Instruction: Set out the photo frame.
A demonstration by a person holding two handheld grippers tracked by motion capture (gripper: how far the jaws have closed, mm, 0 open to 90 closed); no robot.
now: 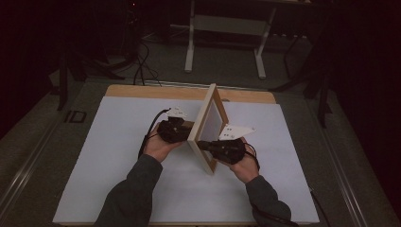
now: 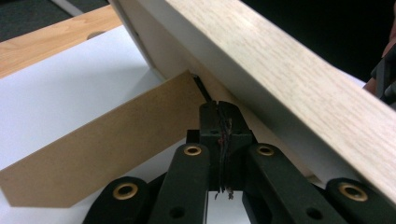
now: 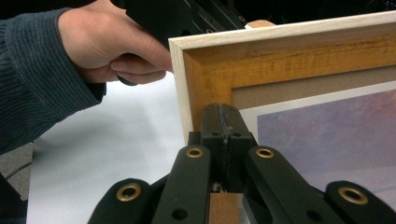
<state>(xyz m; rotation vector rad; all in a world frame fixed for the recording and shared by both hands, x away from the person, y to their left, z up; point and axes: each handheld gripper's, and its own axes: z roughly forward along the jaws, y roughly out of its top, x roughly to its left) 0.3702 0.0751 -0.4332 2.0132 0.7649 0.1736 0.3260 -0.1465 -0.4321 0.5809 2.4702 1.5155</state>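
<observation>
Your left gripper [image 1: 182, 134], jaws pressed together, is nosing at the picture frame's [image 1: 207, 124] back beside its brown easel leg [image 2: 107, 149] (whether it pinches anything there is hidden). Your right gripper [image 1: 201, 144], also shut, is pinching the frame's front edge, holding it upright mid-table [image 1: 118, 156]; next, I judge, you're swinging that leg out before letting go.

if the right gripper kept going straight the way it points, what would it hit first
Most likely the picture frame: the right gripper, jaws shut, points at the frame's wooden border near a corner and looks to be at or against it already, though depth is hard to judge.
</observation>
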